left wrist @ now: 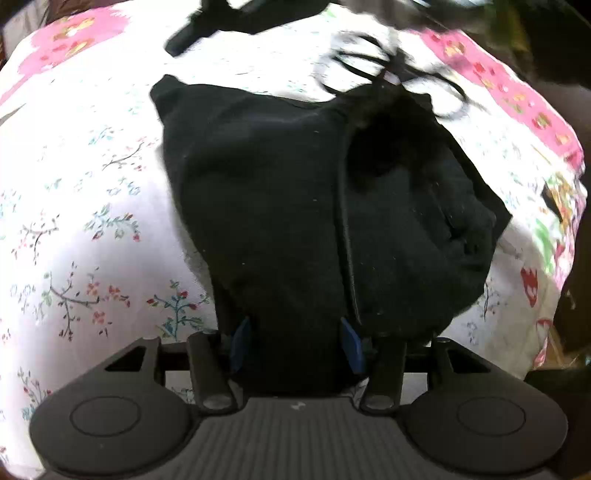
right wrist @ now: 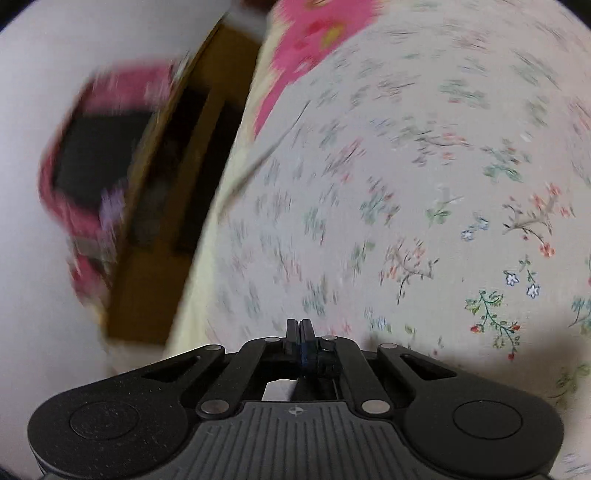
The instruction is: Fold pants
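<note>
While the black pants point(left wrist: 295, 192) are lying in a folded bundle on the flowered bedsheet point(left wrist: 74, 206), the left tool point(left wrist: 295, 341) is reaching into the near end of them. Its two blue fingertips point(left wrist: 351, 345) are standing apart, one on each side of a thick fold of the dark cloth, and the cloth is filling the gap between them, so the tool is holding the pants at that edge. From there the pants are stretching away from the tool toward the far side of the bed, with a long seam running up the middle. A thin black drawstring point(left wrist: 373, 68) is looping on the sheet past the far end of the pants, and it is looking blurry. Another dark thing point(left wrist: 207, 26) is lying farther back on the sheet, too smeared to name. Over on the other side, the right tool point(right wrist: 300, 334) is hanging above a bare part of the same flowered bedsheet point(right wrist: 424, 166), and its fingers are pressed together with nothing between them. No pants are showing in that view. Beside the bed edge, a brown wooden piece point(right wrist: 159, 221) and a pink and black thing point(right wrist: 88, 158) are showing, both blurry.
</note>
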Demonstrator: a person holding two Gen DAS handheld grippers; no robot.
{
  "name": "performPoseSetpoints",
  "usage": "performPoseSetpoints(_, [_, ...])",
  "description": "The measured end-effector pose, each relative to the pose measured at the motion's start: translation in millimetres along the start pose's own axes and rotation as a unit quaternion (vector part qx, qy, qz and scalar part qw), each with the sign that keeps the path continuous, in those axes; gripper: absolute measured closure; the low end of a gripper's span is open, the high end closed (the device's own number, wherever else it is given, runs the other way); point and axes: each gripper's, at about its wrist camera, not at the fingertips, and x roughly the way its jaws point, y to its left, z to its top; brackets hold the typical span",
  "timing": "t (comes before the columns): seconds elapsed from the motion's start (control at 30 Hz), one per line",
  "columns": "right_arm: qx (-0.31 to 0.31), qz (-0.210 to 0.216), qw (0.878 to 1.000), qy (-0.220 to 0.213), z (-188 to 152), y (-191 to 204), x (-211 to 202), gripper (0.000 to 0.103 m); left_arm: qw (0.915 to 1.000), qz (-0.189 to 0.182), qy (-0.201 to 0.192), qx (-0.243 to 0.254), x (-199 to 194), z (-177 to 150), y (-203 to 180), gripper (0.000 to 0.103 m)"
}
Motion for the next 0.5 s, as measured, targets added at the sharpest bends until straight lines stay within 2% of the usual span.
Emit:
performPoseSetpoints(0.07, [-0.038, -0.026, 0.999, 0.02, -15.6, 14.3, -0.9, 0.103, 1.0, 0.003, 0.0, -0.007, -4.2, 3.1, 0.7, 0.045])
performPoseSetpoints(0.13, [-0.064, -0.046, 0.997, 0.019, -35.8, 23.7, -10.2, 0.101, 0.9997, 0.012, -0.008, -0.018, -12.8, 5.8, 3.1, 0.045])
performPoseSetpoints(0.23, [-0.096, -0.083, 0.992, 0.007, -63.1, 31.0, -23.8, 0.08, 0.9988, 0.025, -0.01, -0.04, -24.6, 6.6, 11.6, 0.045])
performPoseSetpoints(0.37, [-0.103, -0.112, 0.988, -0.036, -93.0, 35.3, -48.4, 0.079, 0.997, 0.038, -0.028, -0.062, -31.9, 16.5, 21.1, 0.045])
performPoseSetpoints(0.43, [-0.112, -0.138, 0.983, -0.055, -104.6, 36.4, -53.9, 0.075, 0.9967, 0.041, -0.04, -0.058, -25.7, 24.2, 20.0, 0.045])
performPoseSetpoints(0.5, [-0.095, -0.151, 0.982, -0.065, -116.6, 29.8, -52.5, 0.075, 0.9965, 0.053, -0.055, -0.033, -16.7, 32.8, 14.1, 0.045])
